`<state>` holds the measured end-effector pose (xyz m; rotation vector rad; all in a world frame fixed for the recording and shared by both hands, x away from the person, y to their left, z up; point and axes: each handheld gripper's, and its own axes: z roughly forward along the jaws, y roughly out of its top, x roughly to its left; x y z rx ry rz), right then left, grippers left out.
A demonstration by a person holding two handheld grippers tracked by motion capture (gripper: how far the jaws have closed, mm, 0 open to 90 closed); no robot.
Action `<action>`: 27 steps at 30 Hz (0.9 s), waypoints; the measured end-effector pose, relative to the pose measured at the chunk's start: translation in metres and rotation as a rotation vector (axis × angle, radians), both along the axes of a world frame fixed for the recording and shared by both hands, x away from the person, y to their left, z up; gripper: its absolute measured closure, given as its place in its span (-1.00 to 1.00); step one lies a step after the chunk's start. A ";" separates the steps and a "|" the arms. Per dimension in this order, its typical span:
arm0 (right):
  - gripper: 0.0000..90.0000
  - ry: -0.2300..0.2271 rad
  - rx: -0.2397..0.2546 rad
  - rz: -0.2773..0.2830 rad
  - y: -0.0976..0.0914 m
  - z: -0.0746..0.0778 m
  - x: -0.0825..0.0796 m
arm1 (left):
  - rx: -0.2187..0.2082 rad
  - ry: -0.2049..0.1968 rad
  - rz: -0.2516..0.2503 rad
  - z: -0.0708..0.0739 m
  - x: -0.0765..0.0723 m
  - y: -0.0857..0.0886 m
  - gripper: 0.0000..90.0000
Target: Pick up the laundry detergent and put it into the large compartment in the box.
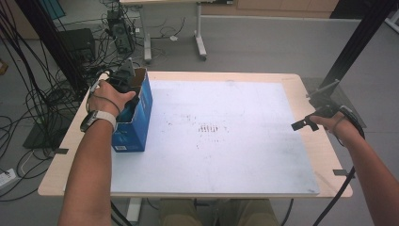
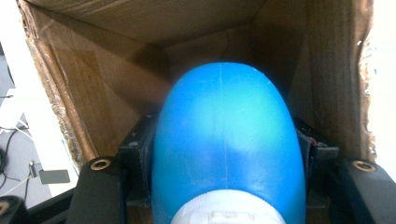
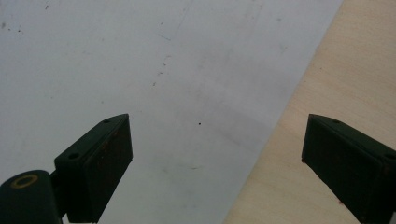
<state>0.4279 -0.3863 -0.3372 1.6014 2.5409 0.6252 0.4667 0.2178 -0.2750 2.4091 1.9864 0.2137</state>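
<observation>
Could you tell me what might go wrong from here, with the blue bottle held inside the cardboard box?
1. The left gripper is shut on the blue bottle inside the box; the bottle's smooth rounded body might slip from the jaws.
2. The brown inner walls sit close around the bottle, so the gripper could catch one and drag or tip the box.
3. The right gripper hangs open over the white mat at the table's right edge, not steadying the box.

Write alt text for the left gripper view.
A blue rounded bottle with a white cap is clamped between the black jaws of the left hand-held gripper, inside a brown cardboard box. The box walls surround it; a strip of white table surface shows at left.
</observation>
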 end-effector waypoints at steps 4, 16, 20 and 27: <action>-0.81 -0.003 0.001 0.000 0.001 0.001 0.000 | 0.002 -0.002 -0.001 0.000 0.000 -0.001 -0.17; -0.81 0.001 0.001 -0.003 -0.001 -0.001 -0.001 | 0.005 0.000 -0.002 0.000 0.000 -0.001 -0.17; -0.81 0.002 0.000 -0.003 -0.002 -0.002 -0.002 | 0.005 0.001 -0.002 0.000 0.000 -0.001 -0.17; -0.81 0.001 -0.001 -0.003 -0.002 -0.001 -0.002 | 0.006 0.000 -0.003 0.000 0.000 -0.001 -0.17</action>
